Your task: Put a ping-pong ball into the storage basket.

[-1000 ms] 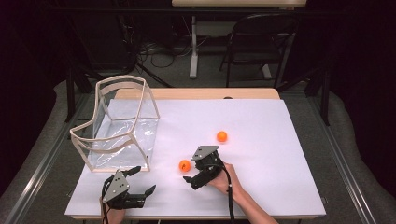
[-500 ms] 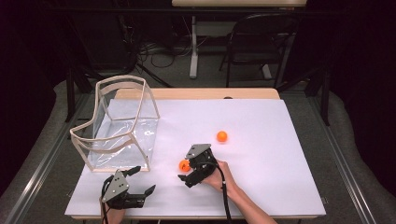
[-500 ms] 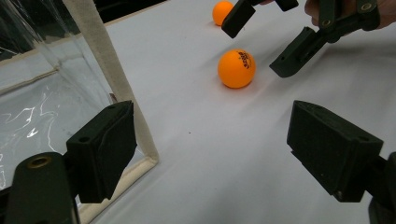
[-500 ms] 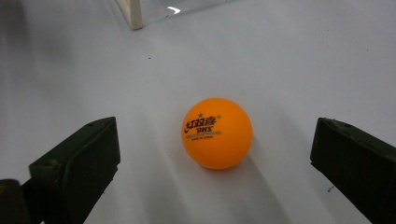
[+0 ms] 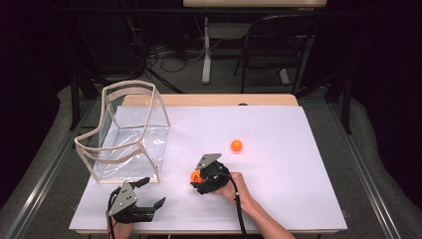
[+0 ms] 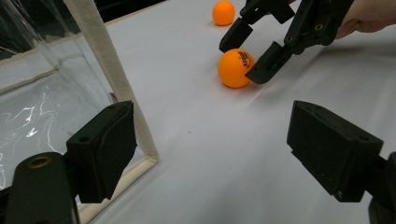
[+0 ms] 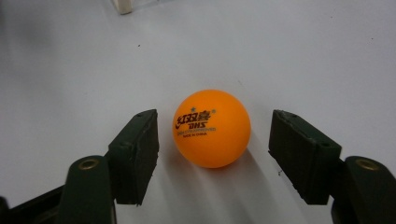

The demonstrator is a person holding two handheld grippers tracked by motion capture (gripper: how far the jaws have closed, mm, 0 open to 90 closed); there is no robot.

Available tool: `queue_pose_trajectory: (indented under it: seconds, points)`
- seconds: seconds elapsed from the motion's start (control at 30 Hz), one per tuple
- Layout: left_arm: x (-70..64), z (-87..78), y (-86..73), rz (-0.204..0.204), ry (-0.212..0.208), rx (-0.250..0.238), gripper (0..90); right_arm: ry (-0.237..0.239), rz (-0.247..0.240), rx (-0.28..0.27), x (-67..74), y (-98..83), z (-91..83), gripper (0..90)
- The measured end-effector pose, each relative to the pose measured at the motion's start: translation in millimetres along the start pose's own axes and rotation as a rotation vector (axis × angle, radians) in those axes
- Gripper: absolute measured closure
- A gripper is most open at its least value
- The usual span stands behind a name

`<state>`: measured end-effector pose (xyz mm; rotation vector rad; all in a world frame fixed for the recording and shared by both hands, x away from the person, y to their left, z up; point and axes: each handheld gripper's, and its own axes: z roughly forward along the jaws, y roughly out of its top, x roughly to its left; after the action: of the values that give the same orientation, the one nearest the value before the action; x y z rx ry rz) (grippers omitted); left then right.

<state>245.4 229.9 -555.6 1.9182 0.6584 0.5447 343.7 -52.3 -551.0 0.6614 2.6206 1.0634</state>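
Observation:
An orange ping-pong ball (image 5: 194,176) (image 7: 212,128) with dark print lies on the white table sheet (image 5: 283,189). My right gripper (image 5: 197,179) (image 7: 214,127) straddles it; the jaws have just been closing, and a small gap still shows on each side of the ball in the right gripper view. In the left gripper view the same ball (image 6: 235,68) sits between the right gripper's fingertips (image 6: 243,60). A second orange ball (image 5: 236,145) (image 6: 223,12) rests farther back. My left gripper (image 5: 152,192) (image 6: 210,135) lies open and empty at the front left.
A clear plastic bin with a cream trim (image 5: 130,83) (image 6: 112,70) stands at the table's left, just behind the left gripper. A wooden table edge (image 5: 209,99) runs along the back. Chairs and cables sit beyond in the dark.
The right gripper has slid left over the nearer ball, which now sits between its jaws, and the jaws have narrowed around it. The left gripper has stayed put.

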Motion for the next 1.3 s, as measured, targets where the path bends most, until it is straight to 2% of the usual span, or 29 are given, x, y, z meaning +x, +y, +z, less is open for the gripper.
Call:
queue_pose_trajectory:
  seconds: [0.5,0.97,1.3]
  points:
    - [-0.1,0.5,-0.1,0.0,-0.001,0.002,15.7,-0.004,-0.007,0.019,1.0,-0.2,2.5,47.0]
    - [-0.1,0.4,-0.1,0.0,-0.001,0.003,15.7,-0.013,-0.008,0.025,1.2,0.0,2.3,50.0]
    - [-0.4,0.6,-0.1,-0.002,-0.004,0.005,15.7,-0.022,-0.002,0.009,-0.9,3.8,-7.1,50.0]
